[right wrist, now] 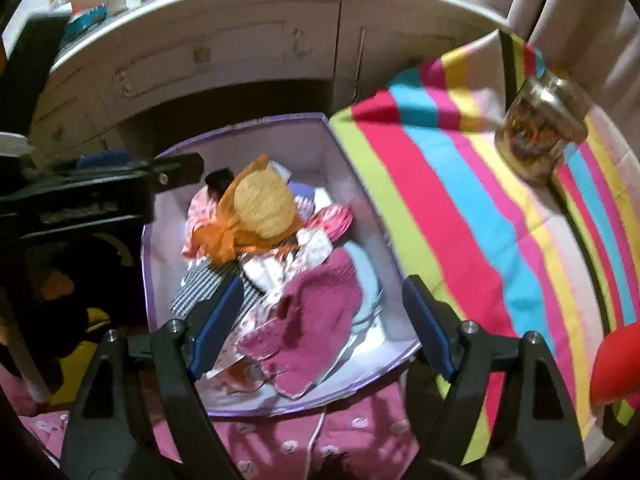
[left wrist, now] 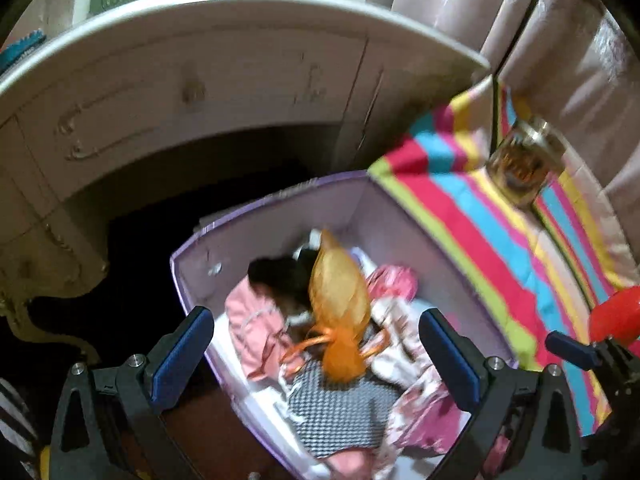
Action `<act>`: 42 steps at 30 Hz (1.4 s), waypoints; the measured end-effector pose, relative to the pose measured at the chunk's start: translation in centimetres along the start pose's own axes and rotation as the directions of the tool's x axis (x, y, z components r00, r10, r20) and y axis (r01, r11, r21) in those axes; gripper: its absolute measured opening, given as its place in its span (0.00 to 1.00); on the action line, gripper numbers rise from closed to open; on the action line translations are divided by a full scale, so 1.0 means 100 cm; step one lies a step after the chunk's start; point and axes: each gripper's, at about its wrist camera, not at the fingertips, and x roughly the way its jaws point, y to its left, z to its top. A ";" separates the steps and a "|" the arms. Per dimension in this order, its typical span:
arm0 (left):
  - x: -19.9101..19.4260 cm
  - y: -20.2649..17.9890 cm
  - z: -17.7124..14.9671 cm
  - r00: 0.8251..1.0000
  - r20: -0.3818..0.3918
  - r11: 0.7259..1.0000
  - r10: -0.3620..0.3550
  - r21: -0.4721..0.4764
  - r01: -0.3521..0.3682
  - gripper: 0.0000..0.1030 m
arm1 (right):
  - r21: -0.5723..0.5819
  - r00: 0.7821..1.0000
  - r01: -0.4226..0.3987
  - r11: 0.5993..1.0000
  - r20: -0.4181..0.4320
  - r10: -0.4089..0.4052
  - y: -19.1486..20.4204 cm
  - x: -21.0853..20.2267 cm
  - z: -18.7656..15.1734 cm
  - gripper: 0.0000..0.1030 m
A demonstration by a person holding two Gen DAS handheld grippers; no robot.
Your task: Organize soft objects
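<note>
A lilac box (left wrist: pixel 276 200) (right wrist: pixel 240 128) holds several soft items: an orange mesh pouch (left wrist: pixel 340 304) (right wrist: pixel 260 204) on top, pink cloth (left wrist: pixel 252 324), a checked cloth (left wrist: pixel 340 404) and a magenta knitted piece (right wrist: pixel 316 320). My left gripper (left wrist: pixel 316 356) is open above the box, the pouch lying loose between and below its fingers. My right gripper (right wrist: pixel 324 324) is open over the box's near end, holding nothing. The left gripper also shows in the right wrist view (right wrist: pixel 120 184) at the box's left rim.
A striped cloth (left wrist: pixel 480 216) (right wrist: pixel 460 208) covers the surface right of the box, with a glass jar (left wrist: pixel 524 164) (right wrist: pixel 540 136) on it. A white dresser (left wrist: pixel 200 72) (right wrist: pixel 224 40) stands behind. A red object (right wrist: pixel 616 368) lies at the right edge. Pink fabric (right wrist: pixel 320 440) lies near the box's front.
</note>
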 end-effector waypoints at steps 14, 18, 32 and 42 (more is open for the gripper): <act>0.020 -0.001 -0.013 0.999 -0.043 0.999 0.017 0.036 -0.015 1.00 | 0.020 0.992 -0.022 1.000 -0.125 0.025 0.014 0.038 -0.019 0.81; 0.023 0.000 -0.013 0.998 -0.054 0.999 0.014 0.037 -0.012 1.00 | 0.042 0.991 -0.022 0.999 -0.128 0.028 0.009 0.040 -0.020 0.81; 0.028 -0.007 -0.016 0.997 -0.073 0.998 0.021 0.064 -0.016 1.00 | 0.080 0.988 -0.041 0.996 -0.147 0.052 0.002 0.045 -0.025 0.81; 0.032 -0.014 -0.015 0.996 -0.089 0.996 0.015 0.086 -0.007 1.00 | 0.098 0.988 -0.042 0.994 -0.147 0.056 0.001 0.046 -0.023 0.81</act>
